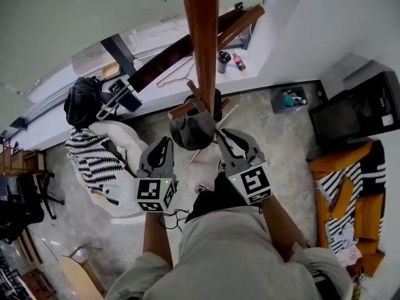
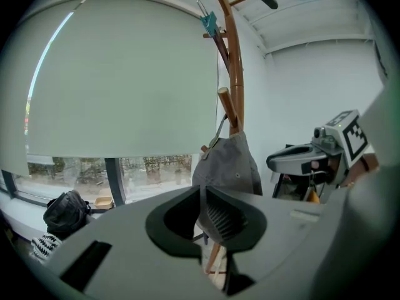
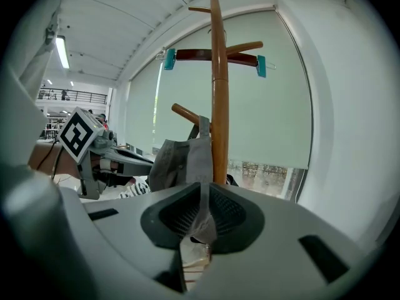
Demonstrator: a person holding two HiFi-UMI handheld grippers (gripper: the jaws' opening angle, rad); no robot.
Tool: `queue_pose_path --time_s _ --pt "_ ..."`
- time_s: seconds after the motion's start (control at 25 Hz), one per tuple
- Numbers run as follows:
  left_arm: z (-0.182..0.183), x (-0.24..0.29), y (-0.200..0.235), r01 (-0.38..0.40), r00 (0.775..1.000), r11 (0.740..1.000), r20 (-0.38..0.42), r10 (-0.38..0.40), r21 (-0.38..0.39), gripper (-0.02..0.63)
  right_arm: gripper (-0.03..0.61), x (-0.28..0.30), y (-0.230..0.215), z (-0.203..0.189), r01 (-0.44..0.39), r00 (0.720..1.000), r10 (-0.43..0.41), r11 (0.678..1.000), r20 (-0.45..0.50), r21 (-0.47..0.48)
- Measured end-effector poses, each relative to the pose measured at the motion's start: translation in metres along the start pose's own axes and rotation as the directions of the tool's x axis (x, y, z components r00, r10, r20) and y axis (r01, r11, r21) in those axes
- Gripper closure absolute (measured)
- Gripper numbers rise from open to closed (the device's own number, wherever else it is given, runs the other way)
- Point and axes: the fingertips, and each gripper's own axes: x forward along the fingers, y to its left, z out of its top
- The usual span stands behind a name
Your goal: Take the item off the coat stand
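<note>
A grey bag [image 1: 192,130] hangs by its strap from a low peg of the wooden coat stand [image 1: 203,36]. Seen from the head view, my left gripper [image 1: 165,142] is just left of the bag and my right gripper [image 1: 219,135] just right of it, both pointing at it. In the left gripper view the bag [image 2: 226,164] hangs ahead of shut, empty jaws. The right gripper view shows the bag [image 3: 182,161] beside the pole [image 3: 217,92]. Those jaws are shut too, and a thin grey strip lies along their seam; whether it is fabric I cannot make out.
A wooden hanger with teal clips [image 3: 212,56] sits high on the stand. A black bag [image 1: 82,99] lies on the window sill, and a striped cloth [image 1: 94,158] covers a white chair at left. At right are a black screen [image 1: 356,114] and an orange seat [image 1: 350,199].
</note>
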Motion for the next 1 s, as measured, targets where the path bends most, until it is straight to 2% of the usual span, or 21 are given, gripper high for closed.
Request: queue_pose_path --time_s 0.04,0.08,0.12,0.36,0.72,1.0 --pt "-0.001 0.002 -0.002 0.006 1.0 1.0 -0.008 -0.006 0.0 0.582 0.545 0.0 0.001 0.0 -0.007 1.0 0.007 1.0 -0.004 -0.002" --pt "-0.002 0.003 -0.004 0.016 1.0 1.0 -0.019 -0.016 0.0 0.53 0.493 0.001 0.001 -0.001 -0.015 1.0 0.015 1.0 -0.009 -0.003" --pt "-0.004 0.005 -0.006 0.027 0.999 1.0 -0.032 -0.027 0.001 0.488 0.472 0.002 0.002 -0.001 -0.022 1.0 0.022 1.0 -0.015 -0.002" --pt "-0.008 0.014 -0.005 0.069 0.995 0.998 -0.073 -0.07 -0.009 0.396 0.44 0.006 0.005 -0.006 -0.036 0.999 0.037 0.999 -0.024 0.014" --pt "-0.009 0.032 0.002 0.132 0.987 0.991 -0.092 -0.132 -0.012 0.39 0.42 0.013 0.004 -0.012 -0.043 0.998 0.044 0.999 -0.049 0.025" --pt "-0.018 0.042 -0.003 0.111 0.986 0.994 -0.124 -0.113 -0.02 0.376 0.417 0.028 0.006 -0.018 -0.05 0.996 0.052 0.998 -0.075 0.029"
